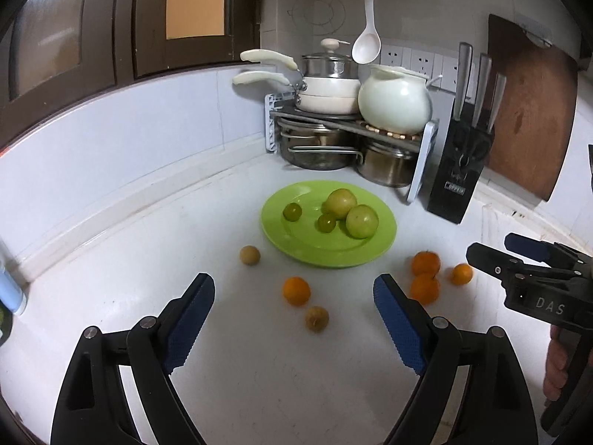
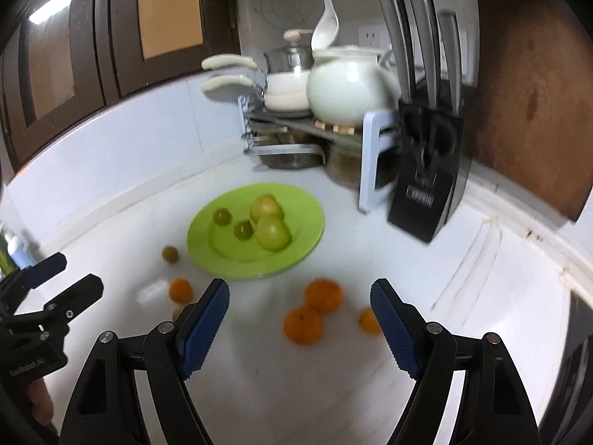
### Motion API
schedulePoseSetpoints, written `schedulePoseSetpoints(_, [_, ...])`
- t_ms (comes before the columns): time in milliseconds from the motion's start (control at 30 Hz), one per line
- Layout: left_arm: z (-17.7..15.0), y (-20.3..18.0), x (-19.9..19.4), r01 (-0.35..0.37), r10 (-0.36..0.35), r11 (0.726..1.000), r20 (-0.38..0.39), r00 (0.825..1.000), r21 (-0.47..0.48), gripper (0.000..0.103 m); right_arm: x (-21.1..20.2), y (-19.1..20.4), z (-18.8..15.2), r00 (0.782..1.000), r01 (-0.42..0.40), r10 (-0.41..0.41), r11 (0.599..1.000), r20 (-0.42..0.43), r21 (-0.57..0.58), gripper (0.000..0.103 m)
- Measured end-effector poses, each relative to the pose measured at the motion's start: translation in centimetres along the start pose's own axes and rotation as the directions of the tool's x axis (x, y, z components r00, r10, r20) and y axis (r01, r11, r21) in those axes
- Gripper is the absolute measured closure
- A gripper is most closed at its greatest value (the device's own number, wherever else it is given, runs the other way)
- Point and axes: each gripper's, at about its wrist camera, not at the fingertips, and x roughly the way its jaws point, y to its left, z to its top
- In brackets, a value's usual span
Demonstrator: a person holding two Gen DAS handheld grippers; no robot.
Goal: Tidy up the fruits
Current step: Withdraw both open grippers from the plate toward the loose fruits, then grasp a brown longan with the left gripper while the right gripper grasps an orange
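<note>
On the left, a small brown fruit (image 1: pixel 249 255) sat alone on the white counter (image 1: pixel 129 259), just beside the green plate (image 1: pixel 296 252). The plate held four green fruits (image 1: pixel 362 221), likely sorted there by color. The left gripper (image 1: pixel 294 289) hung wide open and empty, pointing at one orange (image 1: pixel 296 290) and another brown fruit (image 1: pixel 317 318), maybe to grab one next. Further right, three oranges (image 1: pixel 425 262) lay close together on the counter. The right gripper (image 2: pixel 299 294) was also wide open, holding nothing, and aimed at those oranges.
</note>
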Motion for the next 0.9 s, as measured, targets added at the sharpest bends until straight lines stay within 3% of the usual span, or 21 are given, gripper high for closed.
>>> schedulePoseSetpoints(400, [-3.5, -0.6, 2.2, -0.013, 0.014, 1.0, -0.043, 0.999, 0.029, 0.016, 1.9, -0.3, -2.8, 0.999, 0.013, -0.014, 0.999, -0.037, -0.047, 0.024])
schedulePoseSetpoints(600, [-4.0, -1.1, 4.2, -0.003, 0.007, 0.999, -0.085, 0.996, 0.042, 0.025, 3.8, -0.9, -3.5, 0.996, 0.01, -0.014, 0.999, -0.086, -0.049, 0.024])
schedulePoseSetpoints(900, [-4.3, -1.4, 7.6, 0.019, -0.015, 0.999, -0.14, 0.99, 0.029, 0.034, 6.8, -1.1, -3.9, 0.988, -0.024, 0.016, 0.998, -0.15, -0.053, 0.036])
